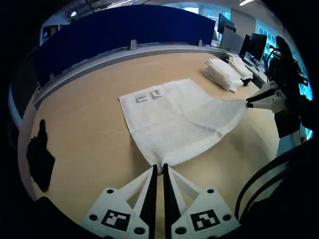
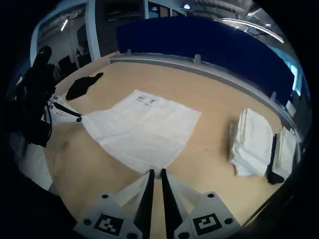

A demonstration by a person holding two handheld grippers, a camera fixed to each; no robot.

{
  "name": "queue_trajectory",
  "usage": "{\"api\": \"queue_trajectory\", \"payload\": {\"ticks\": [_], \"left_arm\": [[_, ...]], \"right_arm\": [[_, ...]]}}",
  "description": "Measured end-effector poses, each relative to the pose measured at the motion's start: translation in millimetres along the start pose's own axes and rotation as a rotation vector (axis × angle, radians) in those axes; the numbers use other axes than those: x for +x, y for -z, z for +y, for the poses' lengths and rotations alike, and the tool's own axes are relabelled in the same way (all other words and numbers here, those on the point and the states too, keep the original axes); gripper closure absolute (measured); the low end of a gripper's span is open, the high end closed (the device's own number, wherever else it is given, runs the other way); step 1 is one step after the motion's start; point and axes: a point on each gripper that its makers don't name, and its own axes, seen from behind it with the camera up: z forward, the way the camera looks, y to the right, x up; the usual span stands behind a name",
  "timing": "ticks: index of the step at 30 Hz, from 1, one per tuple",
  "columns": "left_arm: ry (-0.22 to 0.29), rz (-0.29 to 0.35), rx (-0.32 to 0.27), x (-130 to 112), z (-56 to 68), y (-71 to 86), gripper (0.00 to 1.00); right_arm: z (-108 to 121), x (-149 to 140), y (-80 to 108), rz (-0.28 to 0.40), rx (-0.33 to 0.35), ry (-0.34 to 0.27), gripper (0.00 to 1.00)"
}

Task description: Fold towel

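**Pinching towel at two corners**

Desk (image 1: 91, 131) carries the towel (image 1: 175, 115); its far part lies flat and its near edge is lifted. Stack (image 1: 223, 73) sits well apart. Left gripper (image 1: 159, 167) is closed on one near corner. Right gripper (image 2: 156, 172) is closed on the other.

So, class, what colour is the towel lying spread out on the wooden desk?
The towel is plain white, seen best in the left gripper view.

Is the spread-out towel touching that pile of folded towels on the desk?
Apart. The right gripper view shows a strip of bare desk between the spread towel and the folded pile.
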Motion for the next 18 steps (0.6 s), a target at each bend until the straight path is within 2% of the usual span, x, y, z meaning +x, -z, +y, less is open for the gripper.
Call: {"api": "queue_trajectory", "payload": {"ticks": [8, 18], "left_arm": [[0.020, -0.001, -0.005, 9, 4.8, 22.5, 0.90], [0.070, -0.014, -0.027, 10, 17.4, 47.8, 0.90]], "right_arm": [[-9, 11, 26.4, 0.012, 0.005, 0.003, 0.87], [-16, 16, 50.0, 0.019, 0.004, -0.049, 0.87]]}}
